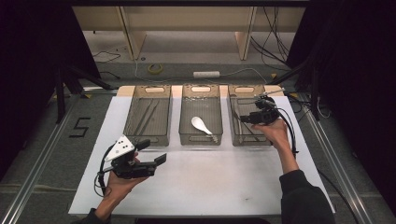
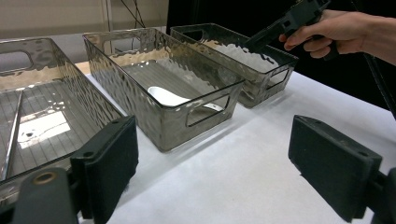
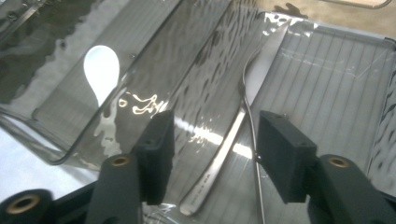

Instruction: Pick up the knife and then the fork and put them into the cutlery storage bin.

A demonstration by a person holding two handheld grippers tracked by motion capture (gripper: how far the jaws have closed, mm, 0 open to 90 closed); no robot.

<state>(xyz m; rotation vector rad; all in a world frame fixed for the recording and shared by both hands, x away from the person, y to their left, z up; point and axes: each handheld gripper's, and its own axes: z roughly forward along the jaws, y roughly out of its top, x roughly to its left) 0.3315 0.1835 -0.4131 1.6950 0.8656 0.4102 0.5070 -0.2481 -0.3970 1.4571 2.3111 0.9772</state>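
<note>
1. Nearest: left tongs (image 1: 153,151), held low over the front of the bench (image 1: 205,186), well short of the bins. Spread wide, nothing btw the pads. Prob. parked out of the way, not working.
2. Left hand (image 1: 119,184) wrapped round the grip from below, resting pose.
3. Mid-bench: 3 clear bins in a row, side by side, handles cut into the ends. Prob. one bin per kind of utensil, i.e. a sorting layout.
4. Left bin (image 1: 147,138): thin metal rods (image 1: 147,116) flat on the floor; count unclear, at least 1 sure in the left gripper view.
5. Middle bin (image 1: 201,140): 1 white spoon (image 1: 200,123), lying flat, bowl toward the far end.
6. Right bin (image 1: 250,142): 2 metal cutlery pieces (image 3: 224,154), long and slim, flat along the bin floor near the wall next to the middle bin. Exact kind hard to tell.
7. Right tongs (image 1: 245,117) tipped down into the right bin, right hand (image 1: 275,133) behind them. Spread, pads either side of the cutlery but above it, not pinching. Fits either a drop-off or a lining-up for a pick; can't tell which.
8. Farthest, on the floor beyond the bench: 1 yellow tape roll (image 1: 155,68), 1 white power strip (image 1: 206,73).
</note>
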